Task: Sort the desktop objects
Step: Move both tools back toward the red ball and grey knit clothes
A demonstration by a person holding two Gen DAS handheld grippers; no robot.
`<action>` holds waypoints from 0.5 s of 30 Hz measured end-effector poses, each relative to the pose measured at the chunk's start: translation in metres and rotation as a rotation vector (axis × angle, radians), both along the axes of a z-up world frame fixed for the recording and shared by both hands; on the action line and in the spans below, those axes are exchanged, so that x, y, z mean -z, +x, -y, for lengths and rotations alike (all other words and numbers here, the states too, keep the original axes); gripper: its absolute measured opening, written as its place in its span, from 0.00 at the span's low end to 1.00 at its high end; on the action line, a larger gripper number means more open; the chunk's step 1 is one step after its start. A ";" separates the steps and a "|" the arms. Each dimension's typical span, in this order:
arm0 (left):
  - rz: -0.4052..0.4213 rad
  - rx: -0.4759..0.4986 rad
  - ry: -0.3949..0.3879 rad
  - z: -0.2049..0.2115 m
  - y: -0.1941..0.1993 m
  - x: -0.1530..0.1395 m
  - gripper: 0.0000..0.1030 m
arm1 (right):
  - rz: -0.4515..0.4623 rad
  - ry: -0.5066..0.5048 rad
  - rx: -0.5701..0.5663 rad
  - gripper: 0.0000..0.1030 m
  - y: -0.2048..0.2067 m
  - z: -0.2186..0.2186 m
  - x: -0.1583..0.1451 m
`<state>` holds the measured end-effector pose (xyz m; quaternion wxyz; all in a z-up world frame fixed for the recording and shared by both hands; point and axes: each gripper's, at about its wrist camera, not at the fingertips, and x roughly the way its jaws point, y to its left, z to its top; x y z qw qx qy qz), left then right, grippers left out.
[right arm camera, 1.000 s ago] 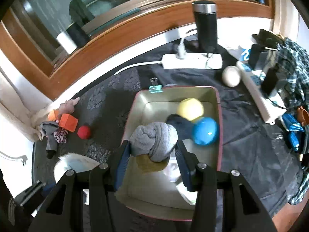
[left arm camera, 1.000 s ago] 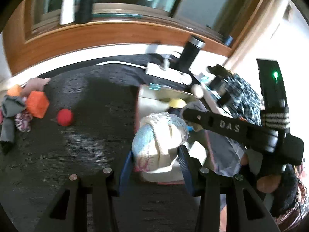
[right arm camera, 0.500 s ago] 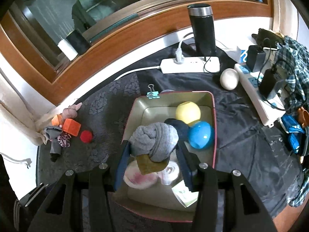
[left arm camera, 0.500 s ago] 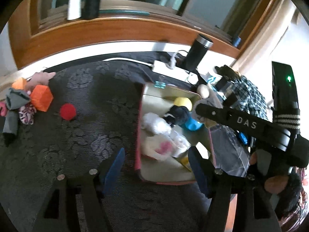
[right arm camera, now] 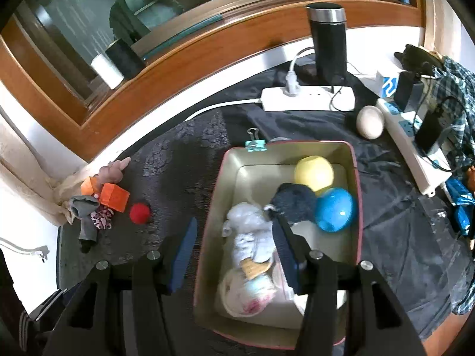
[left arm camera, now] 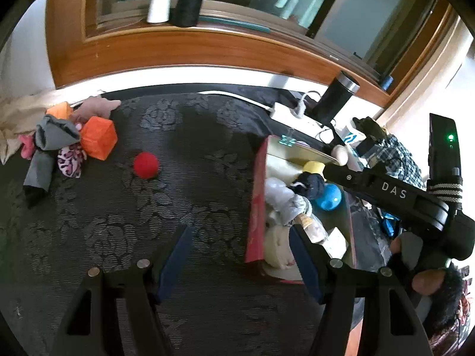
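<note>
A red-rimmed box (right arm camera: 354, 172) (left arm camera: 256, 195) holds a yellow ball (right arm camera: 314, 173), a blue ball (right arm camera: 335, 209), a dark sock ball (right arm camera: 294, 200), a grey sock roll (right arm camera: 252, 237) and a white bundle (right arm camera: 246, 293). My right gripper (right arm camera: 234, 250) is open above the box's left wall. My left gripper (left arm camera: 240, 255) is open and empty over the dark cloth by the box's near left corner. A red ball (left arm camera: 145, 164) (right arm camera: 139, 213), an orange cube (left arm camera: 98, 141) (right arm camera: 114, 197) and a grey sock (left arm camera: 49, 145) lie at the left.
A white power strip (right arm camera: 308, 98), a black flask (right arm camera: 328, 41) and a beige egg (right arm camera: 369, 121) stand behind the box. A second power strip with chargers (right arm camera: 415, 148) and plaid cloth lie at the right. The right gripper's body (left arm camera: 400, 198) shows in the left wrist view.
My left gripper let the white bundle go into the box, opened and drew back left. My right gripper opened and the grey sock roll dropped into the box.
</note>
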<state>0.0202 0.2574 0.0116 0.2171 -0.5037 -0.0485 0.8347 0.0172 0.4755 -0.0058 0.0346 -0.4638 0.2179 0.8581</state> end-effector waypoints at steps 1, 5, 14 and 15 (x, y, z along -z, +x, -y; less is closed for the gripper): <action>0.000 -0.006 0.000 0.004 -0.001 0.000 0.67 | 0.001 -0.001 -0.008 0.56 -0.003 0.005 0.000; 0.008 -0.038 -0.002 0.025 -0.008 0.003 0.67 | 0.005 -0.005 -0.044 0.56 -0.015 0.030 0.002; 0.034 -0.178 0.004 0.098 -0.030 0.017 0.67 | 0.032 -0.004 -0.151 0.56 -0.048 0.096 0.013; 0.036 -0.194 0.004 0.106 -0.032 0.018 0.67 | 0.035 -0.004 -0.159 0.56 -0.051 0.101 0.014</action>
